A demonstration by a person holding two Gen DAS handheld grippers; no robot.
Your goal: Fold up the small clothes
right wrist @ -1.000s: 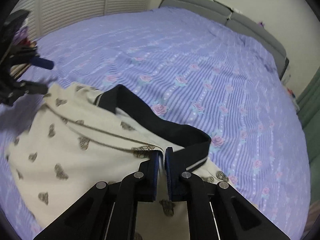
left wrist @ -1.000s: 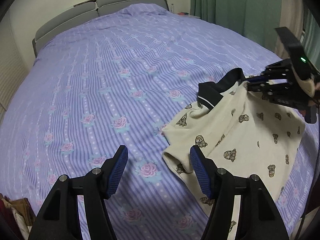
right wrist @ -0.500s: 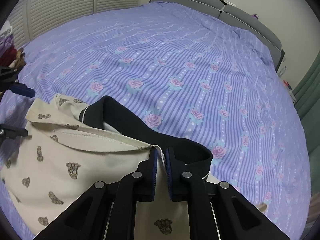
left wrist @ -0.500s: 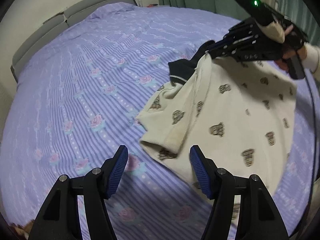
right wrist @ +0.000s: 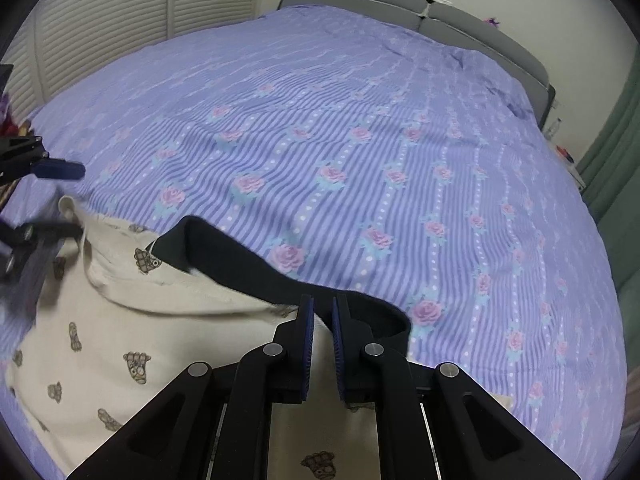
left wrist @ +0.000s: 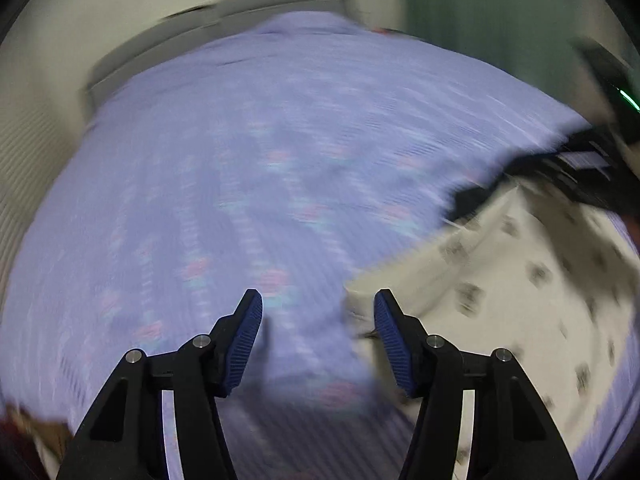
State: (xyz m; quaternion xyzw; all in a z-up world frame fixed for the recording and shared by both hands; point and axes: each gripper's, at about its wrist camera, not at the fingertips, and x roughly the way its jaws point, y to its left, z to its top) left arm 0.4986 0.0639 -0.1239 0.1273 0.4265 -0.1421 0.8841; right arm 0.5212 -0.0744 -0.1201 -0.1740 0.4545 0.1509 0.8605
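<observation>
Left wrist view, and it's badly smeared. The left tongs (left wrist: 318,312) stand spread with their ribbed blue pads (left wrist: 248,336) apart, jaws closing, and only striped bedspread (left wrist: 240,184) shows in the gap. The cream shirt (left wrist: 520,280) lies at the right on the bed, its pale sleeve edge (left wrist: 360,300) just beside the right-hand pad; whether it touches is lost in the blur. The garment runs from lower right up toward a dark collar (left wrist: 472,200), where the right tongs (left wrist: 560,168) show only as a black smudge.

Right wrist view, sharp. The right tongs (right wrist: 322,312) are pressed together, pinching the shirt (right wrist: 120,340) at the base of its collar (right wrist: 240,264). That collar is a broad black knit band, curving left and away from the pinch. The body is soft cream cloth dotted with small brown cartoon figures, spread low and left on the bed, long axis running from the pinched collar toward the left edge. The far sleeve (right wrist: 76,216) sits between the fingers of the left tongs (right wrist: 80,200). The bedspread (right wrist: 360,140) is lilac, finely striped, with rows of pink roses. A grey padded headboard (right wrist: 460,16) stands beyond, with white louvred doors (right wrist: 140,8) on the left and a green curtain (right wrist: 616,168) on the right.
</observation>
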